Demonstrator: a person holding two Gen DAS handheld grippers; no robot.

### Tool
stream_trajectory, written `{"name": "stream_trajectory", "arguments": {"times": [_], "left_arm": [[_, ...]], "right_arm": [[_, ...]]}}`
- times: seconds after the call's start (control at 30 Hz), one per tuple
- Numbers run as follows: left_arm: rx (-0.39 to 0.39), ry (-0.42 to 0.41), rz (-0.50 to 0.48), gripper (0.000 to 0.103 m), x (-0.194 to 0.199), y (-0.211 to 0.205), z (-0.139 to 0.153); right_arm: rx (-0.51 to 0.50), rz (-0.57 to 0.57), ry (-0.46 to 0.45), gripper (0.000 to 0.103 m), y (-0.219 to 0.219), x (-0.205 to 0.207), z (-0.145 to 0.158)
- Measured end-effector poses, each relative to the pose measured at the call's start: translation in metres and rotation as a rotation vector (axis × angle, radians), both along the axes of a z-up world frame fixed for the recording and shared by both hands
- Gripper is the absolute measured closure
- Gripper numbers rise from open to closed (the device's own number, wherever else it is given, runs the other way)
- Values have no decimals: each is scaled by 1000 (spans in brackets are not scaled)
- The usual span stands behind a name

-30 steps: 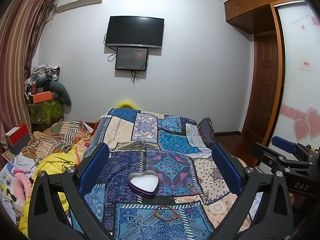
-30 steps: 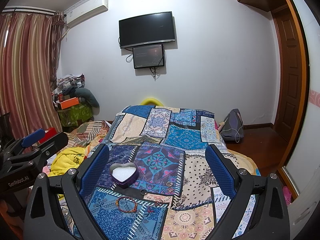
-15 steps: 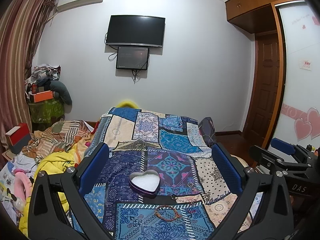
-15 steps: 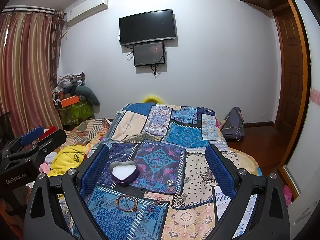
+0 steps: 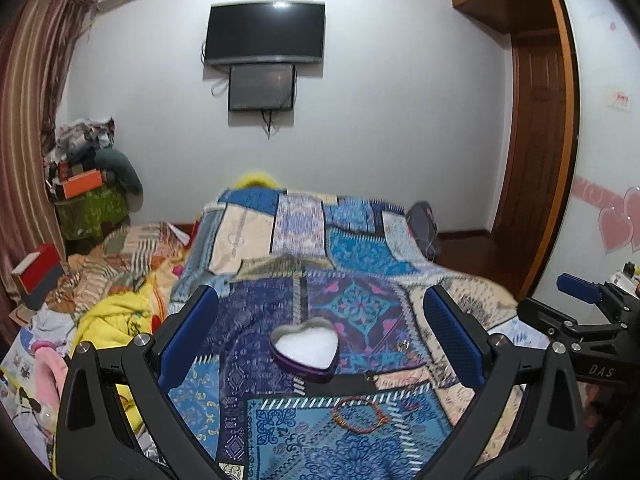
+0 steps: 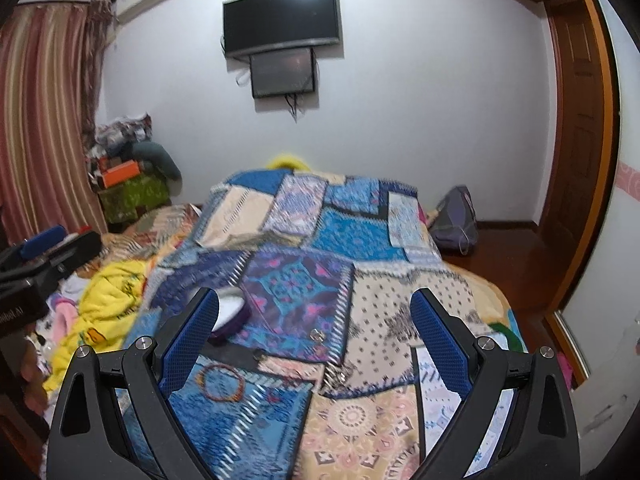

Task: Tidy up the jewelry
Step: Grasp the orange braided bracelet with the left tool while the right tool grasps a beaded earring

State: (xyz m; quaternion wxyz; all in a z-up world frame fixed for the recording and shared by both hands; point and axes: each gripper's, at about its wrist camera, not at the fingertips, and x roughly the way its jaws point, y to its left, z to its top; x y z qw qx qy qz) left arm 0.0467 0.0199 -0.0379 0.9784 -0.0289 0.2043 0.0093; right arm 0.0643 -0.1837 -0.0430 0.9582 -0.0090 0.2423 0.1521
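A purple heart-shaped box (image 5: 306, 350) with white lining lies open on the patchwork bedspread (image 5: 352, 256). A red beaded bracelet (image 5: 360, 414) lies just in front of it, and a small ring (image 5: 403, 345) lies to its right. My left gripper (image 5: 320, 336) is open and empty, above the box. My right gripper (image 6: 316, 332) is open and empty; the box (image 6: 230, 314) sits partly behind its left finger, the bracelet (image 6: 222, 382) lies low left, and the ring (image 6: 317, 334) lies between the fingers.
A yellow blanket (image 5: 116, 320) and piled clothes lie left of the bed. A TV (image 5: 264, 32) hangs on the far wall. A dark bag (image 6: 456, 216) sits on the floor at right, by a wooden door (image 5: 536, 152). The right gripper (image 5: 592, 312) shows at the left view's right edge.
Both grippers have moved forward and tipped down toward the bed, so the box and bracelet appear nearer. The right view has shifted right. Jaws stay open.
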Motion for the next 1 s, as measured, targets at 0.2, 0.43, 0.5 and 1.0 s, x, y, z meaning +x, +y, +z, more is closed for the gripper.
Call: {"name": "stream_trajectory", "arguments": {"times": [0.2, 0.43, 0.5, 1.0], "left_arm": [[15, 148, -22, 2, 31, 9, -39], [44, 362, -107, 25, 59, 9, -91], [49, 414, -134, 32, 64, 8, -103], [-16, 636, -271, 62, 82, 3, -158]], "right_arm": [[-62, -25, 128, 8, -9, 20, -35], [-66, 16, 264, 12, -16, 35, -65], [-59, 40, 292, 16, -15, 37, -71], [-7, 248, 491, 54, 25, 61, -114]]}}
